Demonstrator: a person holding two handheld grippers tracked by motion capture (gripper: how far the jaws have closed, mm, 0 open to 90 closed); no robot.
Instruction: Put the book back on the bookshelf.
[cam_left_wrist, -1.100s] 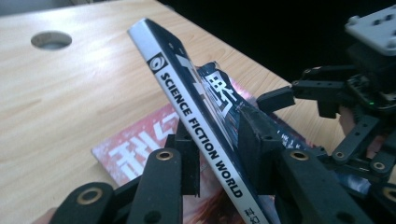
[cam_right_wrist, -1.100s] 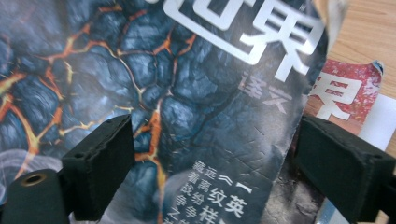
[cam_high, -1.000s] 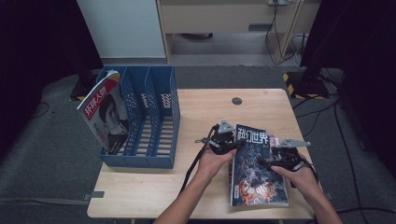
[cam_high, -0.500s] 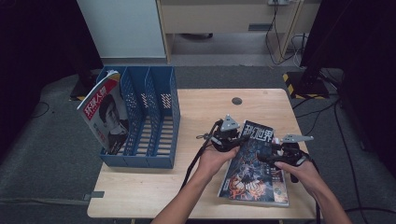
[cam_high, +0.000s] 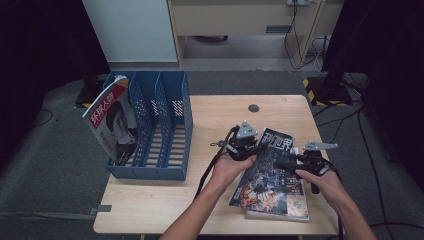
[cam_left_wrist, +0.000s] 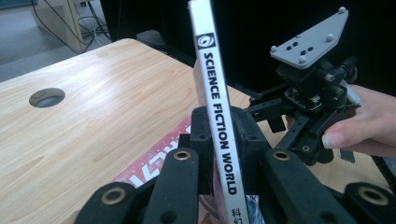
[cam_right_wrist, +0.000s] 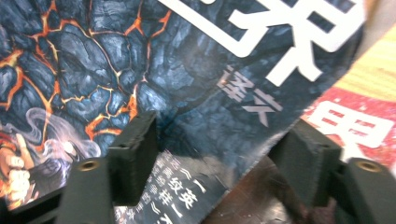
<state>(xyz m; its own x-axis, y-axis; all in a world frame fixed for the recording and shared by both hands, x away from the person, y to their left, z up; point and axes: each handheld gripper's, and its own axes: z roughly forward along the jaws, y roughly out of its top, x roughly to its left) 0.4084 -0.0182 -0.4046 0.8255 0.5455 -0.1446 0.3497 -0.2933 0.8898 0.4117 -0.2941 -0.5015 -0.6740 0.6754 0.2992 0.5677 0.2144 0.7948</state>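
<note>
In the lower right of the high view, the dark, lava-patterned science fiction magazine (cam_high: 267, 170) is now lifted along its left edge and tilted, where a second ago it lay flat on the stack. It is raised off the red-covered magazine (cam_high: 290, 202) beneath it on the light wooden table (cam_high: 210, 115). The left gripper (cam_high: 252, 147) has just been closing, and in the left gripper view its black jaws are clamped narrow on the white spine (cam_left_wrist: 217, 107) of the magazine, which stands upright between them. The right gripper (cam_high: 280, 164) has just been closing too; in the right gripper view the cover's corner (cam_right_wrist: 210, 140) is seen between its jaws, but the pads are held apart from it, so nothing is gripped there yet. The top magazine is judged picked and separated, ready to be carried toward the blue plastic file rack (cam_high: 167, 125) at the left, where a red-titled magazine (cam_high: 112, 125) already leans.
</note>
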